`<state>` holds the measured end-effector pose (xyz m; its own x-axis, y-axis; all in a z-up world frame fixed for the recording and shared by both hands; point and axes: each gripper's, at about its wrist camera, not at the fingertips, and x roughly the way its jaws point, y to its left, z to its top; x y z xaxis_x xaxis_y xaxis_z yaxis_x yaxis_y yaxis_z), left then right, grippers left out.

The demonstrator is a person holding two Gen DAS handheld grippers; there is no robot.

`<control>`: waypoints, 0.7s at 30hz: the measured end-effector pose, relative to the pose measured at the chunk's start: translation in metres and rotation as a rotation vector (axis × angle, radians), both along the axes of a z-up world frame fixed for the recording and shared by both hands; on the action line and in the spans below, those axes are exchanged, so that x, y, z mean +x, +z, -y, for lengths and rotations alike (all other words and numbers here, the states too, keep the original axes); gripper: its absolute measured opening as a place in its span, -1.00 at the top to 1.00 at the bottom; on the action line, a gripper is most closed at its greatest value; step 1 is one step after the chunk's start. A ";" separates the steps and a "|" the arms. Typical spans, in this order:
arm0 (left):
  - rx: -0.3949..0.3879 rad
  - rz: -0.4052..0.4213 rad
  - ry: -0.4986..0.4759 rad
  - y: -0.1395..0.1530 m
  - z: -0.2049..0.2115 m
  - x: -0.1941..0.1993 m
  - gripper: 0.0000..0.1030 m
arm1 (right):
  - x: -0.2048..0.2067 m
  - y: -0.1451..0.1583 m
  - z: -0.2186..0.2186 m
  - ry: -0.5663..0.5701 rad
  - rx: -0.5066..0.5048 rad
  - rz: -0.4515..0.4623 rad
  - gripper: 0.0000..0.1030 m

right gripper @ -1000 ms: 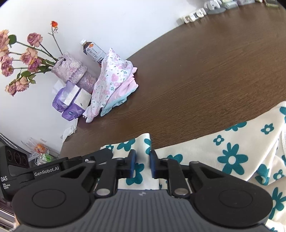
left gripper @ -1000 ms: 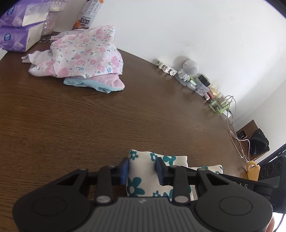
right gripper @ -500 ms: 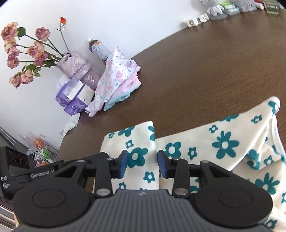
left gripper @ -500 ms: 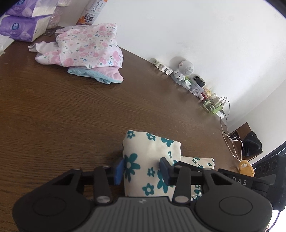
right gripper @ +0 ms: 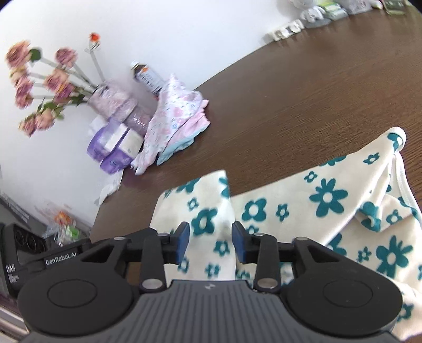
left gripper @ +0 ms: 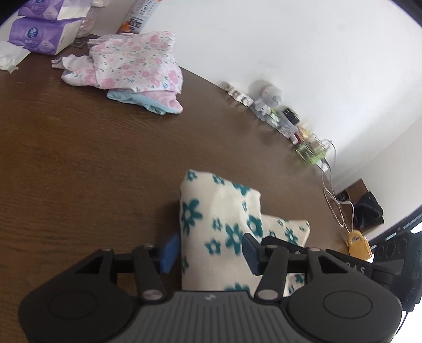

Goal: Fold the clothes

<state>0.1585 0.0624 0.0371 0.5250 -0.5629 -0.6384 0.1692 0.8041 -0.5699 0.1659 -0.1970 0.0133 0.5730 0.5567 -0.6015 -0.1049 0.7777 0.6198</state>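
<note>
A cream garment with teal flowers [left gripper: 219, 216] lies on the brown table [left gripper: 79, 147], one end folded over itself. My left gripper [left gripper: 209, 252] stands open, its blue pads wide on either side of that folded end without squeezing it. In the right wrist view the same garment [right gripper: 324, 200] spreads to the right, with a white-trimmed edge. My right gripper [right gripper: 211, 241] is open too, with a ridge of the cloth between its pads. The left gripper's black body [right gripper: 52, 258] shows at the lower left there.
A folded pile of pink floral clothes [left gripper: 137, 63] lies at the far side, beside purple tissue packs [left gripper: 39, 34], a bottle [left gripper: 138, 15] and a vase of roses [right gripper: 50, 81]. Small items and cables [left gripper: 290, 124] line the wall edge.
Both grippers have opened and let go of the teal-flowered garment, which now lies folded on the table. Both have drawn back a little from it.
</note>
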 end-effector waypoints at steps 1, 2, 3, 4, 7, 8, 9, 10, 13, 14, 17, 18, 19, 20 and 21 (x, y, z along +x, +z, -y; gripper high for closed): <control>-0.001 0.007 -0.007 0.000 0.000 -0.006 -0.02 | -0.004 0.000 0.000 0.008 -0.004 0.003 0.23; -0.002 0.017 -0.008 0.000 0.000 -0.011 -0.02 | -0.008 0.000 0.000 0.016 -0.007 0.005 0.20; -0.002 0.028 -0.008 0.000 0.000 -0.016 -0.02 | -0.011 0.000 0.000 0.024 -0.011 0.008 0.18; -0.002 0.039 -0.007 -0.001 0.000 -0.020 0.01 | -0.015 0.000 0.000 0.032 -0.014 0.010 0.18; 0.002 0.062 -0.001 -0.002 0.002 -0.028 0.13 | -0.027 0.000 0.000 0.057 -0.025 0.018 0.20; 0.004 0.067 0.002 -0.003 0.002 -0.029 0.18 | -0.030 0.000 0.000 0.062 -0.028 0.021 0.24; 0.007 0.072 0.006 -0.003 0.003 -0.031 0.23 | -0.032 0.000 0.000 0.060 -0.029 0.027 0.39; 0.009 0.078 0.009 -0.004 0.003 -0.032 0.25 | -0.033 -0.001 0.000 0.058 -0.030 0.033 0.42; 0.017 0.094 0.018 -0.005 0.004 -0.035 0.23 | -0.039 -0.001 0.001 0.051 -0.033 0.050 0.50; 0.023 0.093 0.017 -0.005 0.005 -0.037 0.19 | -0.040 -0.001 0.001 0.049 -0.033 0.055 0.49; 0.031 0.099 -0.005 -0.006 0.004 -0.047 -0.06 | -0.046 -0.002 0.002 0.043 -0.036 0.072 0.22; 0.033 0.102 -0.015 -0.006 0.004 -0.051 -0.07 | -0.047 -0.002 0.002 0.041 -0.037 0.078 0.15; 0.035 0.106 -0.025 -0.006 0.004 -0.056 -0.07 | -0.050 -0.002 0.002 0.040 -0.039 0.086 0.14; 0.037 0.110 -0.034 -0.007 0.004 -0.060 -0.07 | -0.055 0.000 0.002 0.044 -0.044 0.099 0.14; 0.039 0.116 -0.038 -0.007 0.005 -0.064 -0.07 | -0.060 0.001 0.003 0.048 -0.050 0.112 0.14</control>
<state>0.0948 0.0575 0.0300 0.5753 -0.5597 -0.5964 0.2627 0.8170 -0.5132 0.1064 -0.2000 0.0141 0.6113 0.5557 -0.5634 -0.2089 0.8000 0.5624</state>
